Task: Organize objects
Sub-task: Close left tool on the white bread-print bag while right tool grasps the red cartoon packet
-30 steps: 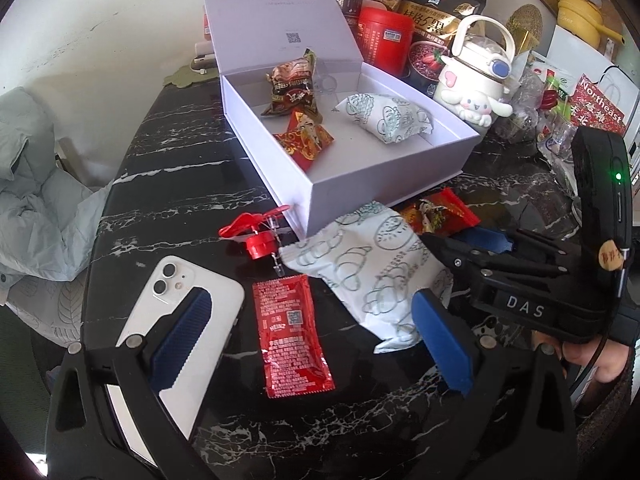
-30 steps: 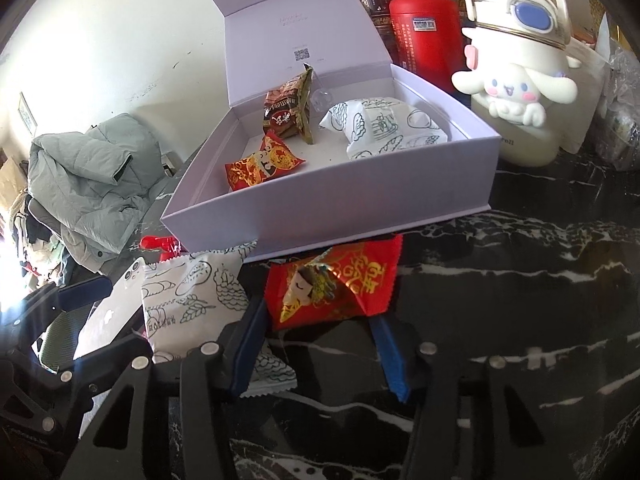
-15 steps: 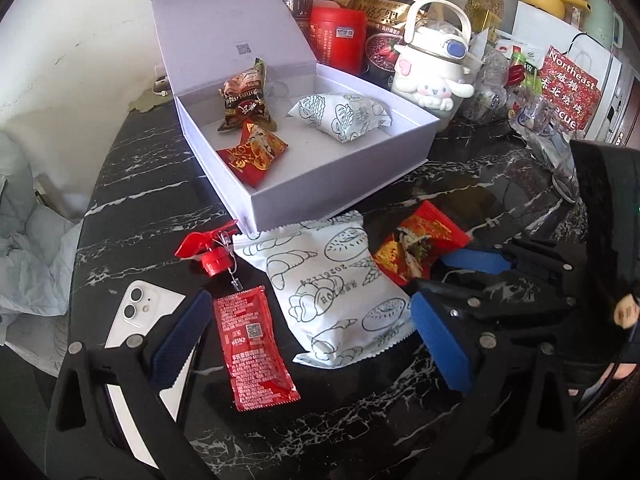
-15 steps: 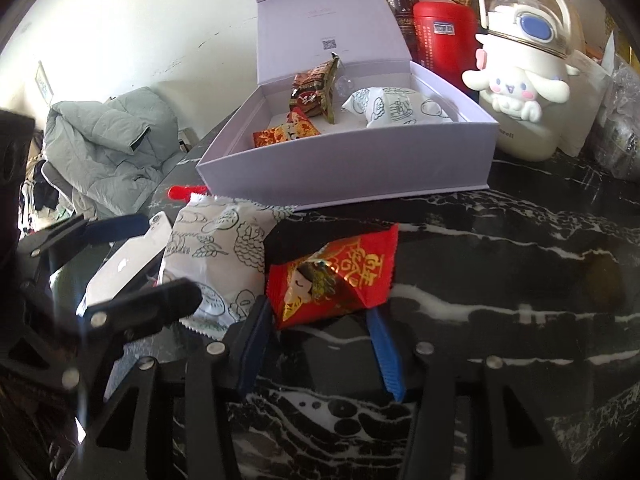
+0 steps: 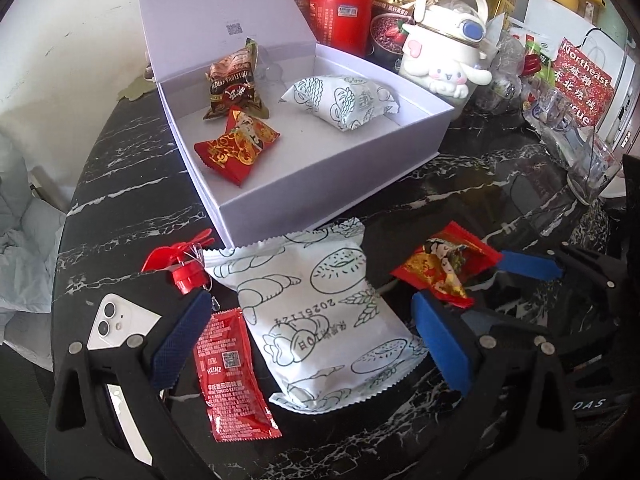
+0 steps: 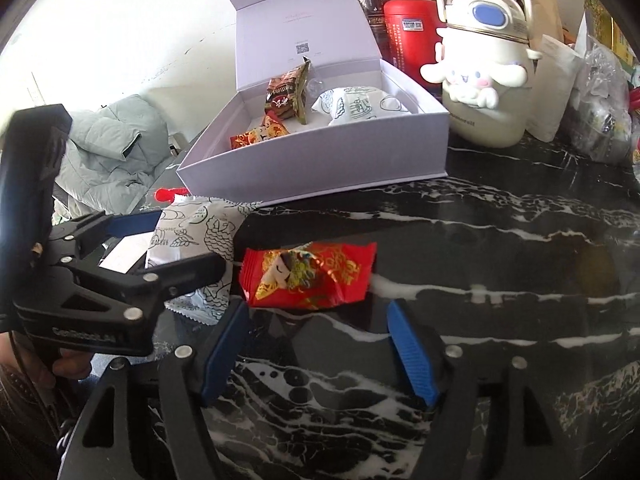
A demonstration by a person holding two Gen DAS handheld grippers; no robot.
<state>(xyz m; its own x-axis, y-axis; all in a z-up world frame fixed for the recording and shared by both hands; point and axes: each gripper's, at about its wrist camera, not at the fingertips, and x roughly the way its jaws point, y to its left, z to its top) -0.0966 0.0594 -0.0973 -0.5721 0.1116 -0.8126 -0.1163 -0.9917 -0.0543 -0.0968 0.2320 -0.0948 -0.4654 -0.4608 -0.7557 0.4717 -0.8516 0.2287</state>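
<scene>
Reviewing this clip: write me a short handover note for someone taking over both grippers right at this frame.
Left gripper: open, empty, low over the white bread packet on the table.
Right gripper: open, empty, just short of the red candy packet; not gripping it.
Done: the open white box already holds a brown snack packet, a red candy and a white bread packet.
Left on the table: the bread packet, the red candy packet, a ketchup sachet, a red keychain and a phone.
Likely next: close on the red candy packet and box it.
</scene>
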